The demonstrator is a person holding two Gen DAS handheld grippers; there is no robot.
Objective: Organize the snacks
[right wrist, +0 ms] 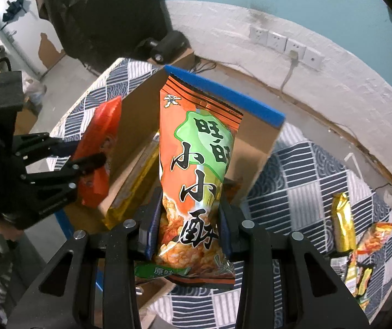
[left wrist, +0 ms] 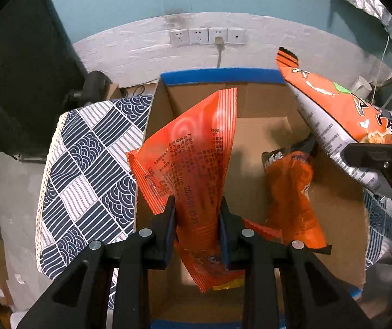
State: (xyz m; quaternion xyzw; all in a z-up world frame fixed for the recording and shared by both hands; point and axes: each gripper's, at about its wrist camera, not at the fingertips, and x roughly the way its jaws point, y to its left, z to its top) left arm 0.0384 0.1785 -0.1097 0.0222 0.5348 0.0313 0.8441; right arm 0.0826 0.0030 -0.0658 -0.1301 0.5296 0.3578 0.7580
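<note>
My left gripper (left wrist: 197,219) is shut on a crinkled orange snack packet (left wrist: 193,153), held over the open cardboard box (left wrist: 259,115) with blue-taped rims. Another orange packet (left wrist: 292,197) lies inside the box on its right side. My right gripper (right wrist: 189,213) is shut on an orange-and-green rice cracker bag (right wrist: 196,164), hanging above the box's near right edge (right wrist: 253,164). In the left wrist view that cracker bag (left wrist: 341,126) and the right gripper's fingers (left wrist: 377,161) hang at the upper right. The right wrist view shows the left gripper (right wrist: 91,170) with its red-orange packet (right wrist: 100,148) at the left.
The box stands on a table under a blue-and-white patterned cloth (left wrist: 86,170). Several loose snack packets, one gold (right wrist: 342,224), lie on the cloth (right wrist: 305,181) at the right. A yellow packet (right wrist: 133,192) leans inside the box. Behind are a white wall with sockets (left wrist: 207,36) and a black chair (left wrist: 17,68).
</note>
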